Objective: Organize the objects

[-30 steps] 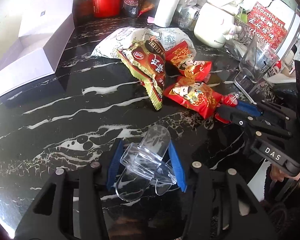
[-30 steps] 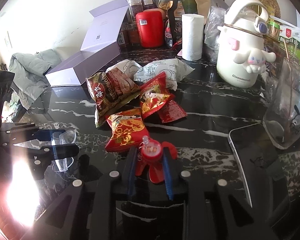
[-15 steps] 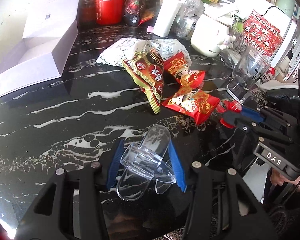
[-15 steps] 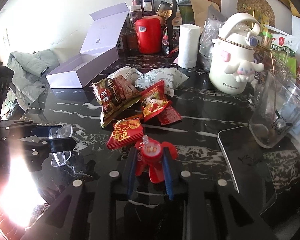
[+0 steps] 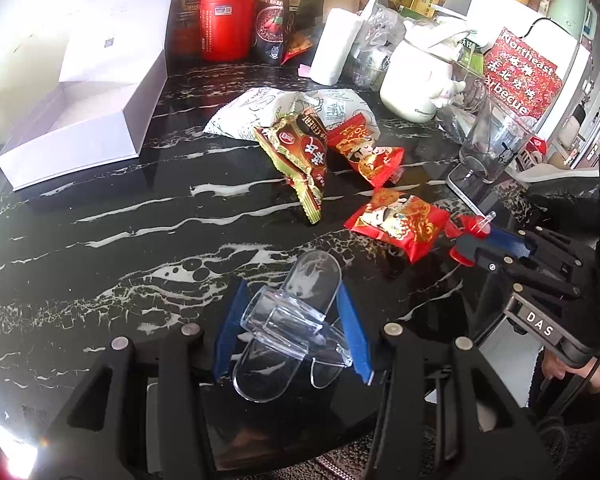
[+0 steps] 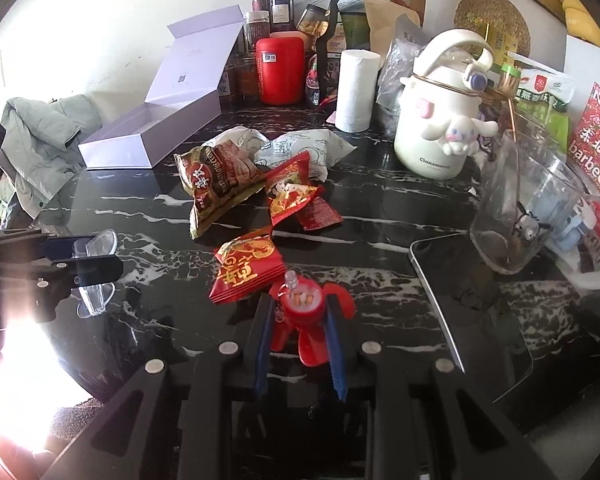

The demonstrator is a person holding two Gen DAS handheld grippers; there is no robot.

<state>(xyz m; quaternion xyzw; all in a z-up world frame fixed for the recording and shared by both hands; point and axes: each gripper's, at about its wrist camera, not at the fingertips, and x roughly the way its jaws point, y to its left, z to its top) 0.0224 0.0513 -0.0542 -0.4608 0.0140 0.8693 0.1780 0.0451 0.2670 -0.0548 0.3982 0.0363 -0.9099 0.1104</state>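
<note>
Clear clip (image 5: 290, 322) between left gripper (image 5: 292, 320) fingers

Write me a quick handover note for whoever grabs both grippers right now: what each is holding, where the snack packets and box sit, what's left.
Left gripper: shut on the clear plastic clip, held over the near edge of the black marble table.
Right gripper: shut on the small red toy, just in front of the nearest red snack packet.
The brown-gold snack packet, the other red snack packet and the white bags lie loose mid-table. The open lavender box, far left, looks empty.
Done: both small items are picked up.
Left: place both items, then gather the packets; no destination is visible.
</note>
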